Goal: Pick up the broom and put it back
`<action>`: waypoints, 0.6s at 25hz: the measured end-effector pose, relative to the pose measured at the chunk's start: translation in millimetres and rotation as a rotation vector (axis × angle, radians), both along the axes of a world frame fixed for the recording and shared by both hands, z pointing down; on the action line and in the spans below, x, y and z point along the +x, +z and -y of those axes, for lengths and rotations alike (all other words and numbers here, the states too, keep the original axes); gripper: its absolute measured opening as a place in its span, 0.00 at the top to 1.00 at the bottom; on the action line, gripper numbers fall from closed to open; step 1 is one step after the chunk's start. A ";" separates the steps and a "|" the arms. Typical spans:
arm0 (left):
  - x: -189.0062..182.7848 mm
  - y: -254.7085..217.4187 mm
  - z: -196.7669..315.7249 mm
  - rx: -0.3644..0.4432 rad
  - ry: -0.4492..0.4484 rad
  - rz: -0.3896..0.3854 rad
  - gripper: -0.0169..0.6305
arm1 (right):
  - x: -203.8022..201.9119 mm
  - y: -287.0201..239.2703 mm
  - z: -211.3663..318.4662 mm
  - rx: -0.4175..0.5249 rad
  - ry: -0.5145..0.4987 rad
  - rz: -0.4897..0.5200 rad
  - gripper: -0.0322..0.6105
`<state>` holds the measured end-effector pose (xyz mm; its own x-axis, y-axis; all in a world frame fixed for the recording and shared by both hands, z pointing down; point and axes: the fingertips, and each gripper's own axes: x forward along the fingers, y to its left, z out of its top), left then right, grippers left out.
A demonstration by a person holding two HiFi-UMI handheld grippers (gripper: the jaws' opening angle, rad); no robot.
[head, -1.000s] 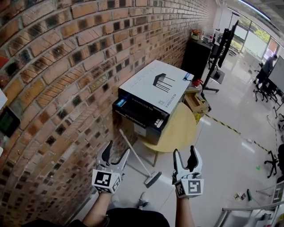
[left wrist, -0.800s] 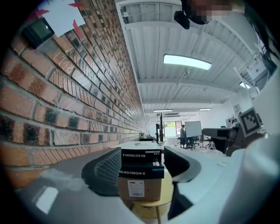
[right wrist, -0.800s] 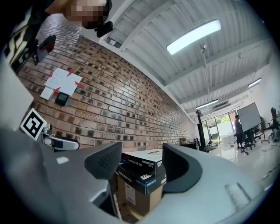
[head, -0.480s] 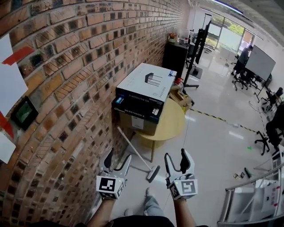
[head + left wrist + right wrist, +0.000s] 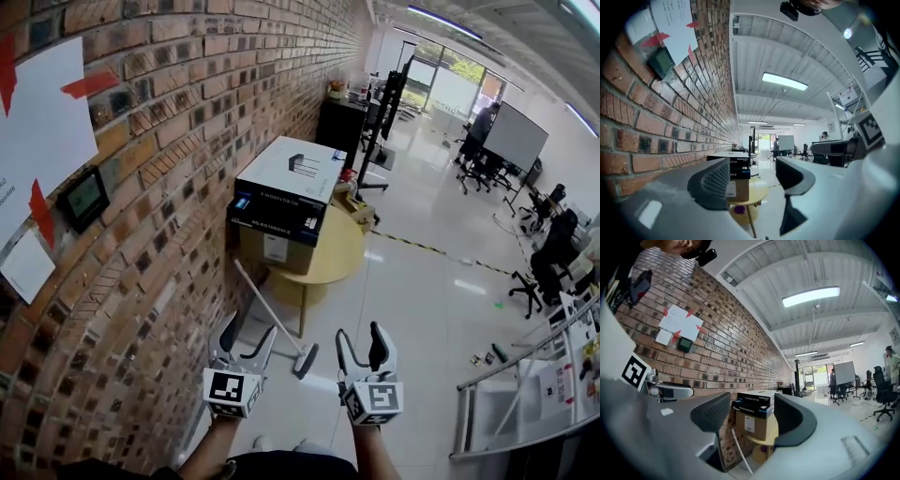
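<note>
The broom (image 5: 267,309) has a thin white handle that leans against the brick wall, and its head (image 5: 305,361) rests on the floor. In the head view my left gripper (image 5: 247,330) is held out level just left of the broom head, open and empty. My right gripper (image 5: 361,336) is just right of the head, also open with nothing between its fingers. In the right gripper view the broom's handle (image 5: 740,453) shows far off between the jaws. The left gripper view shows no broom.
A round yellow table (image 5: 352,258) stands by the brick wall (image 5: 159,187), carrying a cardboard box topped by black and white boxes (image 5: 286,183). Behind it are a black cabinet (image 5: 337,117) and people with office chairs. A metal rack (image 5: 506,412) stands at lower right.
The view has swung up, showing more of the wall with its papers and more of the room; the box and table look smaller. Both grippers stay open on either side of the broom head.
</note>
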<state>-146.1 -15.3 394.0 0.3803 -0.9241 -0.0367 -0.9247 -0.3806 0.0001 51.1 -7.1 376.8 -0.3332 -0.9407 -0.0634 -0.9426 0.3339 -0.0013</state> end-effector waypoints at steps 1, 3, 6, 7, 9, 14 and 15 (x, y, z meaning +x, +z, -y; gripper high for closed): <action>4.1 -5.4 -1.2 0.012 0.003 0.001 0.50 | 3.2 -5.0 -0.9 0.003 0.006 -0.001 0.50; 13.6 -13.9 -1.2 0.027 0.012 0.004 0.50 | 10.9 -12.8 0.3 0.002 0.020 0.009 0.50; 28.4 -24.6 -4.9 0.045 0.023 0.026 0.50 | 22.0 -22.9 0.0 0.004 0.035 0.020 0.50; 32.8 -28.0 -5.6 0.054 0.022 0.028 0.50 | 26.2 -25.7 -0.5 0.007 0.041 0.020 0.50; 41.2 -32.2 -4.4 0.057 0.019 0.022 0.50 | 35.7 -29.1 -0.1 0.006 0.055 0.025 0.50; 60.4 -25.7 -8.3 0.040 0.020 0.014 0.50 | 56.4 -21.8 -3.7 -0.028 0.080 0.031 0.50; 62.9 -25.1 -8.6 0.040 0.018 0.011 0.50 | 58.8 -21.3 -4.4 -0.029 0.079 0.030 0.50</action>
<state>-83.2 -6.7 369.0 0.3978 -0.9149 -0.0692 -0.9175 -0.3970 -0.0252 110.0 -2.7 355.5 -0.2558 -0.9657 -0.0443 -0.9655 0.2575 -0.0383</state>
